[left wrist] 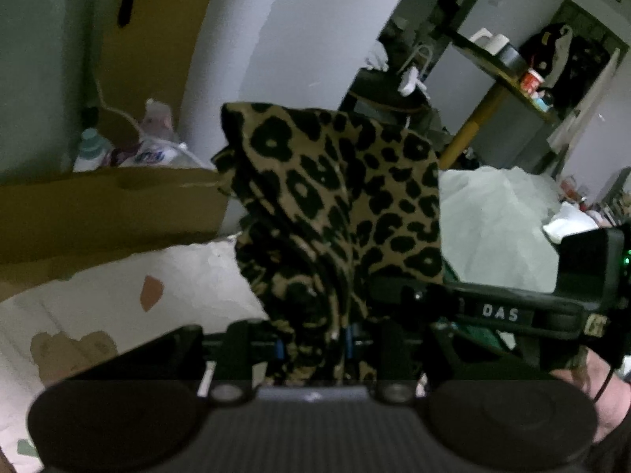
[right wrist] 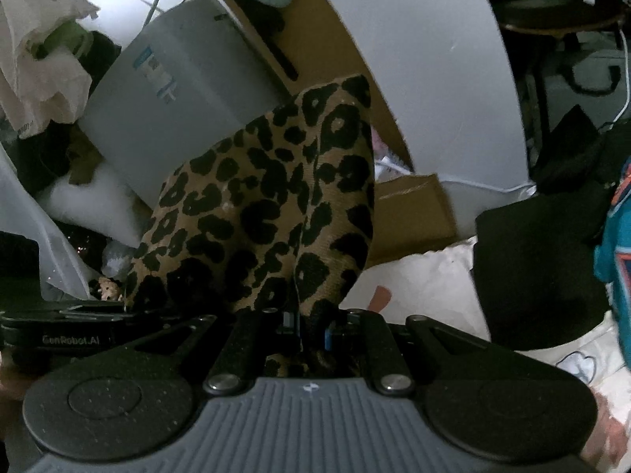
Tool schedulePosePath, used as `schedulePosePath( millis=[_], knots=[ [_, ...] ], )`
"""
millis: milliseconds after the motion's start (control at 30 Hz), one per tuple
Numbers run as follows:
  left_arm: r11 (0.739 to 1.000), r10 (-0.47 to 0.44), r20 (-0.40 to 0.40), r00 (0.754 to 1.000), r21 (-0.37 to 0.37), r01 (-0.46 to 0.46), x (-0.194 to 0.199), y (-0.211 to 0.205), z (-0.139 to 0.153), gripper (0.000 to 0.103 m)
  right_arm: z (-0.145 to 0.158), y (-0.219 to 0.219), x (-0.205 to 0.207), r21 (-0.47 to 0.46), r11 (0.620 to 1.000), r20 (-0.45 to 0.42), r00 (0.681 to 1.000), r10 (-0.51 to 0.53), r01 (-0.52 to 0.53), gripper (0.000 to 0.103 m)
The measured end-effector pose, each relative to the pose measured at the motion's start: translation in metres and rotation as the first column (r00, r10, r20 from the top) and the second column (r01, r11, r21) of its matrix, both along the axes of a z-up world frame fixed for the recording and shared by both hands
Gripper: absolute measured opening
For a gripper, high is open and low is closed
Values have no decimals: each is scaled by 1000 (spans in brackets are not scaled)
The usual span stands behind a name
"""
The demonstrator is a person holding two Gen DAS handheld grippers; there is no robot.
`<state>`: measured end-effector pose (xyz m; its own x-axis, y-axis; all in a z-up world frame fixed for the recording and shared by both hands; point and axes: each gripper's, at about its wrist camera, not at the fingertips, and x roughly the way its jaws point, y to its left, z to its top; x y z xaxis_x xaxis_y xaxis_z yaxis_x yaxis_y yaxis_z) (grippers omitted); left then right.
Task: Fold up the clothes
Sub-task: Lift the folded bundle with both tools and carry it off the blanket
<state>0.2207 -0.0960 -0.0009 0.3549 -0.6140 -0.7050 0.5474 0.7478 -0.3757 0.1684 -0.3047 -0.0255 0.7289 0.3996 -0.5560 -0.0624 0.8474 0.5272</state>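
My black left gripper (left wrist: 313,345) and right gripper (right wrist: 309,329) each pinch the tan, black-spotted leopard-print fabric garment (left wrist: 339,205).
Keep both grips level; spread apart so it hangs flat.

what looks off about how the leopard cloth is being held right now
The leopard-print garment is bunched rather than spread: both the left gripper and right gripper pinch crumpled wads, so no clean edge shows for folding.

The left gripper (left wrist: 313,345), black with blue-tipped fingers, is clamped on a bunch of leopard-print fabric (left wrist: 335,205). The right gripper (right wrist: 309,331), close beside it, pinches the same cloth tightly. Both point downward at a slant.
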Motion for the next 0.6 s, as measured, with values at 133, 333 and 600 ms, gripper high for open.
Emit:
schedulePosePath(
  millis=[133, 333, 600],
  knots=[
    [1000, -5, 11, 1000, 2, 5, -11, -29, 6, 27, 4, -26, -8, 5, 1000, 5, 1000, -26, 26, 9],
    [1000, 2, 34, 999, 8, -2, -21, -62, 13, 27, 16, -57, -16, -19, 999, 5, 999, -46, 46, 9],
    [1000, -16, 46, 999, -7, 16, -12, -89, 5, 27, 15, -80, -10, -56, 996, 2, 997, -74, 74, 9]
  ],
)
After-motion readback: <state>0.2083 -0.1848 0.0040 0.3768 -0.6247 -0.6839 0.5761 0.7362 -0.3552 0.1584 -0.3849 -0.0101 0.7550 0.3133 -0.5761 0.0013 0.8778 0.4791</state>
